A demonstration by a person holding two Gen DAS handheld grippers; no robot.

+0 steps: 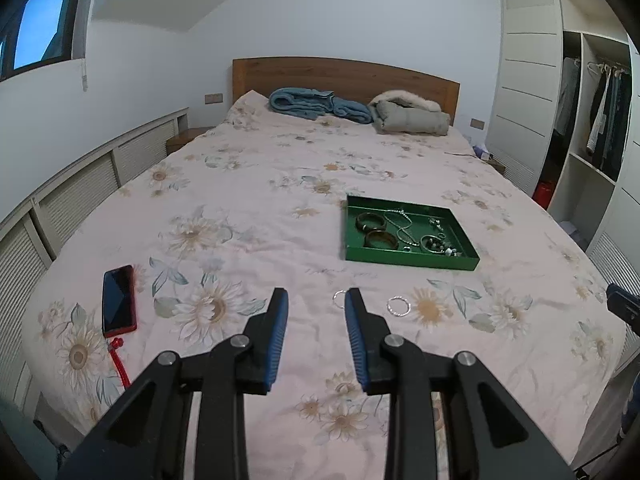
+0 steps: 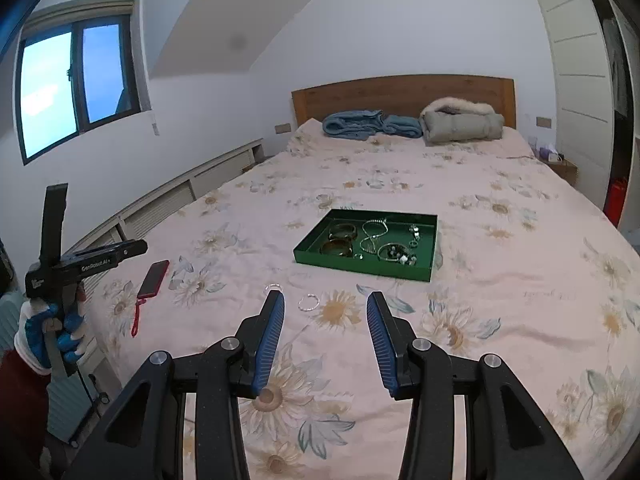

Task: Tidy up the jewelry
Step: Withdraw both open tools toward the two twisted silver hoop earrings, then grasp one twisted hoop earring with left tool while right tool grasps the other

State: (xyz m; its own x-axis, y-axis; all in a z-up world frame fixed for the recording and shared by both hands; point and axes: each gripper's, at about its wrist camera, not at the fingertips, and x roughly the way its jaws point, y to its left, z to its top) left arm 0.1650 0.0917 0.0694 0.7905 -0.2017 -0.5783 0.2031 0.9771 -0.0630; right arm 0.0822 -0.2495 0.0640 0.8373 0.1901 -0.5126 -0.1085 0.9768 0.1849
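A green tray [image 1: 412, 258] [image 2: 360, 266] lies on the flowered bedspread and holds brown bangles [image 1: 371, 222], a bead necklace [image 1: 400, 220] and several small pieces. Two silver bangles lie on the spread in front of the tray: one [image 1: 339, 299] [image 2: 274, 287] partly hidden by a fingertip, the other [image 1: 399, 305] [image 2: 308, 303] to its right. My left gripper [image 1: 316, 300] is open and empty above the spread, just short of the left bangle. My right gripper [image 2: 326, 302] is open and empty, just short of the right bangle.
A red phone [image 1: 119, 301] [image 2: 153, 279] with a red strap lies at the bed's left edge. A blue blanket [image 1: 316, 105] and a grey folded coat [image 1: 408, 117] lie by the wooden headboard. A wardrobe [image 1: 588, 120] stands on the right, low cabinets on the left.
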